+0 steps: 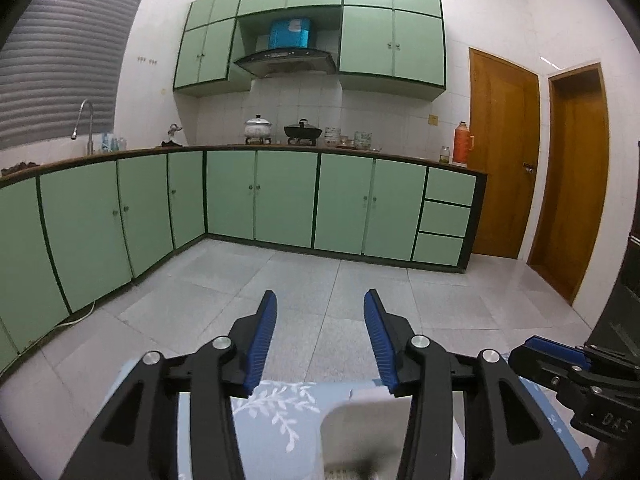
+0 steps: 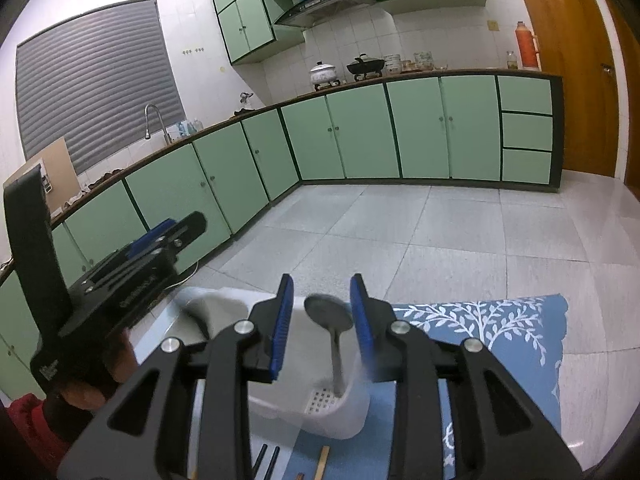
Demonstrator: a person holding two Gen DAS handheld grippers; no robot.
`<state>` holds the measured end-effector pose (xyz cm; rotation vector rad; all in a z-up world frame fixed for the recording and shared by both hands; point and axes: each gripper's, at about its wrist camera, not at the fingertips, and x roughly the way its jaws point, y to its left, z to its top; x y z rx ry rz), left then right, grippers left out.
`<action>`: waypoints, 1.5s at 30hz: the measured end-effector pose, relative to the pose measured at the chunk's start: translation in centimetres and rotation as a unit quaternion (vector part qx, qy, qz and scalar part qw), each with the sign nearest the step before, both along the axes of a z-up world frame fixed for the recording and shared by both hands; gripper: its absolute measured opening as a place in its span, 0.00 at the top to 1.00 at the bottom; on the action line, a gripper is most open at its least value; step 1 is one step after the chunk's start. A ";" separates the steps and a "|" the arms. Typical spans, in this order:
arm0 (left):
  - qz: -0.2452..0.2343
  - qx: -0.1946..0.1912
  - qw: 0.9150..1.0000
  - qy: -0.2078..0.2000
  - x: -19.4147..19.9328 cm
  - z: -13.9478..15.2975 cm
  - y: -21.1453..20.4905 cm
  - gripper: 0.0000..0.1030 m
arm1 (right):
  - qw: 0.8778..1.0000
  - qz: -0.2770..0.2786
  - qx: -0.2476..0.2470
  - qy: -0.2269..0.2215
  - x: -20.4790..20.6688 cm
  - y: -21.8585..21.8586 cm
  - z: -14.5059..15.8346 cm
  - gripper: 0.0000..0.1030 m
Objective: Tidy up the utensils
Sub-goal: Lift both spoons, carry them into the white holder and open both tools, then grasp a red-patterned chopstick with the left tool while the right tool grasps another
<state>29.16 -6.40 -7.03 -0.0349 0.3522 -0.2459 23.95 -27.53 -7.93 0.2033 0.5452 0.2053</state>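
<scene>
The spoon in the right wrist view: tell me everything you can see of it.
The spoon looks like dull grey metal, slightly blurred. It stands nearly upright, bowl up and handle down, inside the white utensil holder, its handle end near the holder's perforated floor. The oval bowl sits between the fingers of the open right gripper, close to the right finger; whether they touch cannot be told. The holder rests on a blue leaf-patterned cloth.
</scene>
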 end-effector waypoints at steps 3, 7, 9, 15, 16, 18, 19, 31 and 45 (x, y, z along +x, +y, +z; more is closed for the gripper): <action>0.002 0.004 1.000 0.003 -1.2 0.4 0.8 0.51 | 1.000 -0.003 0.003 -0.003 -1.1 -0.2 0.4 0.63; 0.005 0.005 1.000 0.019 -3.7 0.7 2.1 0.44 | 1.000 -0.022 0.007 -0.017 -3.8 -0.4 0.7 0.45; 0.005 0.008 0.999 0.037 -5.5 0.3 2.8 0.40 | 0.999 -0.028 0.009 -0.013 -5.9 -0.5 0.6 0.41; -0.011 0.034 0.994 0.101 -12.5 -3.0 4.2 0.35 | 0.999 -0.035 -0.016 0.029 -12.7 0.5 -2.0 0.38; -0.010 0.033 0.993 0.109 -13.4 -3.6 4.4 0.35 | 0.998 -0.037 -0.021 0.042 -14.2 0.8 -2.8 0.38; -0.006 0.035 0.991 0.131 -15.5 -5.0 4.8 0.35 | 0.997 -0.038 -0.022 0.061 -16.3 1.2 -4.0 0.38; -0.003 0.035 0.990 0.140 -16.4 -5.5 5.0 0.35 | 0.996 -0.039 -0.024 0.071 -17.6 1.6 -4.6 0.38; 0.013 0.066 0.977 0.201 -24.2 -10.5 5.9 0.38 | 0.991 -0.034 -0.061 0.117 -25.3 4.2 -9.2 0.56; 0.004 0.067 0.977 0.204 -26.9 -12.3 5.7 0.44 | 0.989 -0.030 -0.069 0.131 -26.6 6.0 -11.7 0.77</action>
